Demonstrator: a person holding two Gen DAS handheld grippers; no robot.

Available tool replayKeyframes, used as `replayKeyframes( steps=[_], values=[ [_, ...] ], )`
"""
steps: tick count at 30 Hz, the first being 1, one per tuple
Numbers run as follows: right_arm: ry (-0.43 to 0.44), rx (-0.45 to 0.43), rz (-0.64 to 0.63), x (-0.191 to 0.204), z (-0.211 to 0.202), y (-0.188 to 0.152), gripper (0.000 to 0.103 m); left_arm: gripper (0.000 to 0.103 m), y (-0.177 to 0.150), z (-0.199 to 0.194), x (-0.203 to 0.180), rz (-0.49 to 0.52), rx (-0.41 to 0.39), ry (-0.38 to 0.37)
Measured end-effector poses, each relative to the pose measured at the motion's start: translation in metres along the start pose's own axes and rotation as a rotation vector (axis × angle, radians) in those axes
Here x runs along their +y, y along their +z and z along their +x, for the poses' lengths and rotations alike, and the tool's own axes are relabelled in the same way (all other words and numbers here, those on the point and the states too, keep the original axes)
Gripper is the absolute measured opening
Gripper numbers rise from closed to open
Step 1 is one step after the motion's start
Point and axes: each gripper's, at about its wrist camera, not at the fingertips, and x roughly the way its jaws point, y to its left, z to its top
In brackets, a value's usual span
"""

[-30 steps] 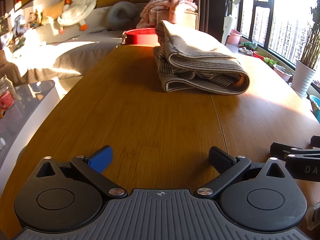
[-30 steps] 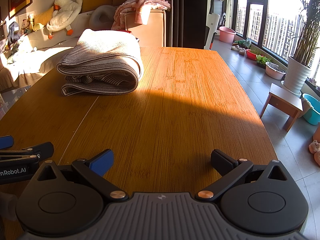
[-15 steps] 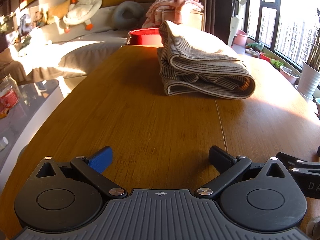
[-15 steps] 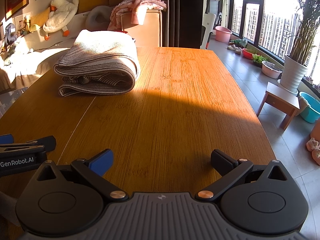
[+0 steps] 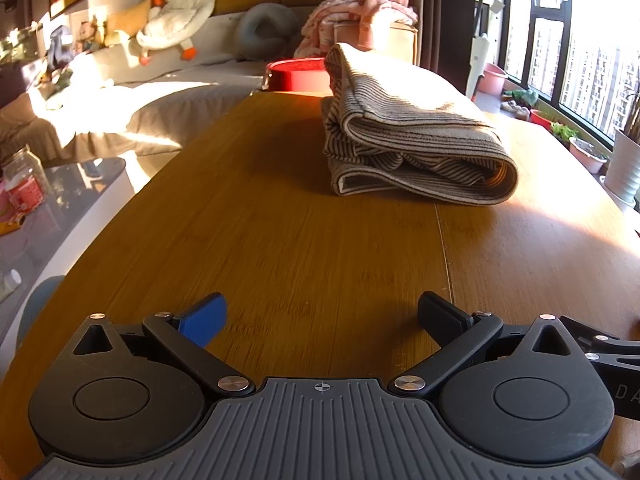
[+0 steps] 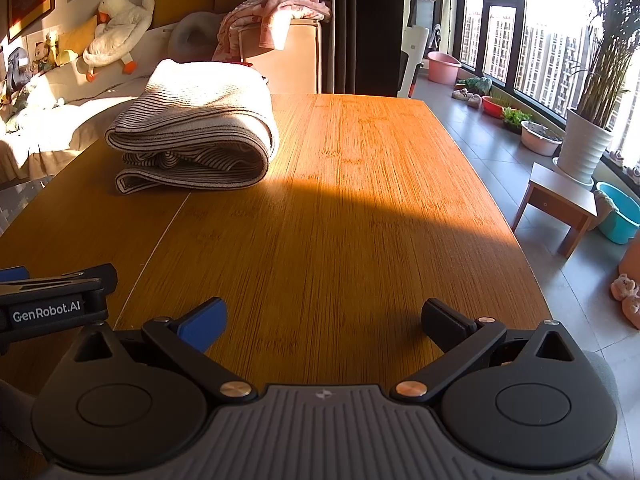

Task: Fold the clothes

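We judge the fold approx. done: striped garment (image 5: 416, 148) lies in a neat stack on the table (image 5: 280, 240), well apart from us. Left gripper (image 5: 320, 316) and right gripper (image 6: 324, 316) have fingers spread, holding 0 items. Pink clothes (image 6: 276, 12) beyond the table maybe next.

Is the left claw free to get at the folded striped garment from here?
Probably yes. The left claw is open and empty, with only bare wooden table between it and the folded striped garment, which lies well ahead, slightly to its right.
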Motion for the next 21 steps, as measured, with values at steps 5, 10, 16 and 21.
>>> replayKeyframes(
  steps=[5,10,16,21],
  values=[
    [0.011,-0.003,-0.001,-0.0031,0.0003,-0.0006,0.103,0.103,0.0008,-0.0005,-0.0054,0.006,-0.004,0.012],
    [0.016,-0.007,0.002,-0.0028,-0.0005,-0.0008,0.103,0.103,0.0002,0.0000,-0.0021,-0.004,-0.003,0.003],
    [0.009,-0.003,-0.002,-0.0011,0.0008,-0.0003,0.103,0.103,-0.0001,0.0003,-0.0017,-0.002,-0.004,0.000],
    [0.013,-0.002,-0.005,-0.0013,0.0020,0.0005,0.103,0.103,0.0019,0.0023,-0.0067,0.014,-0.003,-0.017]
  ],
)
